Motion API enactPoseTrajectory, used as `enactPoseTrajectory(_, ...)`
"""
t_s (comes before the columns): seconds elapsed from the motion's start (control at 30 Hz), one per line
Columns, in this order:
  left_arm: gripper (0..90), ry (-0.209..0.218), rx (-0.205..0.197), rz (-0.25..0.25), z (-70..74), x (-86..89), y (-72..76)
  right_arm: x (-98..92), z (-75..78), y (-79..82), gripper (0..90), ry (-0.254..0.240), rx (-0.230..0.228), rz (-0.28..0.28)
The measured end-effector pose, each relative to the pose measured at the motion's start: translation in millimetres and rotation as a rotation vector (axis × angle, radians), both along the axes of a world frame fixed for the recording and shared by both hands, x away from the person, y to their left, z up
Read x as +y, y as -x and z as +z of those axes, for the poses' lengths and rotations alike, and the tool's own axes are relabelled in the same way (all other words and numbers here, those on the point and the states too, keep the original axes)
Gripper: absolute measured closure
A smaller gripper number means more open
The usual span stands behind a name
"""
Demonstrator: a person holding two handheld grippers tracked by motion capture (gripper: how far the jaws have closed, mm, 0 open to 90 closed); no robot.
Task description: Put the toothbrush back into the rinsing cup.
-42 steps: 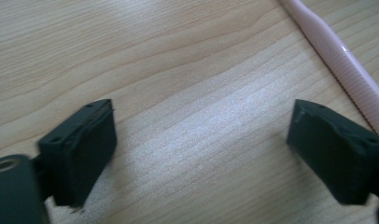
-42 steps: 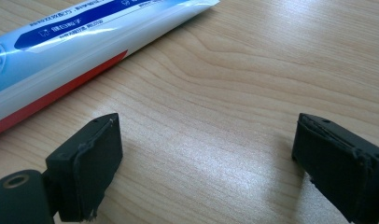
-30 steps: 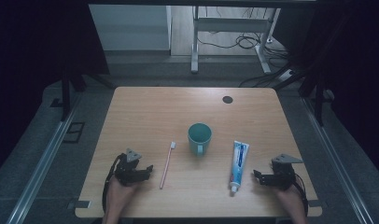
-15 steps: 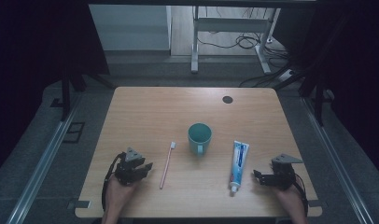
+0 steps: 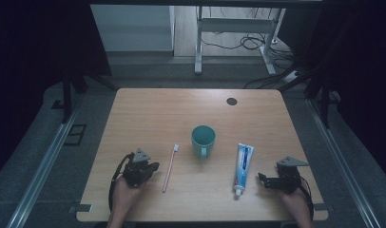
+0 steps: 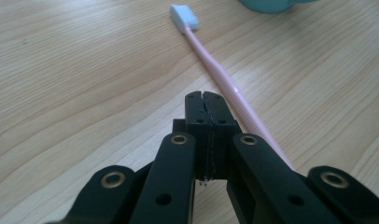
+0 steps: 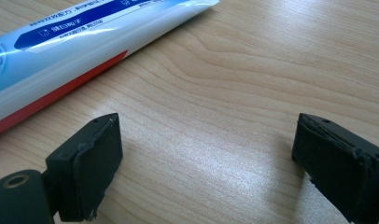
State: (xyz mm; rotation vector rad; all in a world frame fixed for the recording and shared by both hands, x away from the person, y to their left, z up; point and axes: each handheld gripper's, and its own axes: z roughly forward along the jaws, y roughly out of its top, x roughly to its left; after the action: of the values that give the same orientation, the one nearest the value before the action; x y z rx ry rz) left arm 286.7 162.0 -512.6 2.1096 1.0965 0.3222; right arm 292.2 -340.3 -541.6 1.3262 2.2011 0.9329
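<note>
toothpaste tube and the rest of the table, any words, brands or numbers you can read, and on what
toothpaste tube: white print on its blue band, some of it seemingly Chinese characters, too small and blurred to quote in the right gripper view.
toothpaste tube in the high view: print too small to read.
toothbrush: no text.
cup: no text.

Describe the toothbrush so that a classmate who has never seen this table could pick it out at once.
On the wooden table, find the teal mug near the middle. Just to its left in the high view lies the toothbrush, flat on the wood beside the shut left gripper. It is the one long, thin pink stick with a white head, far slimmer than the blue and white toothpaste tube on the mug's other side.
</note>
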Motion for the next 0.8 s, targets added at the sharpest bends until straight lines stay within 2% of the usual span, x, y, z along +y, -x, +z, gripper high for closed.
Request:
enactPoseTrajectory(0.2,89.4,0.010,0.005,-0.034,2.3,-12.8,-1.0,0.0,0.0,0.0,8.2,0.000,0.000,0.000)
enactPoseTrajectory(0.4,88.9,0.001,0.011,-0.079,3.1,-29.0,-1.4,0.0,0.0,0.0,8.2,0.000,0.000,0.000)
enactPoseTrajectory(0.8,87.2,-0.046,0.044,-0.131,-7.9,-46.6,-0.6,0.0,0.0,0.0,8.2,0.000,0.000,0.000)
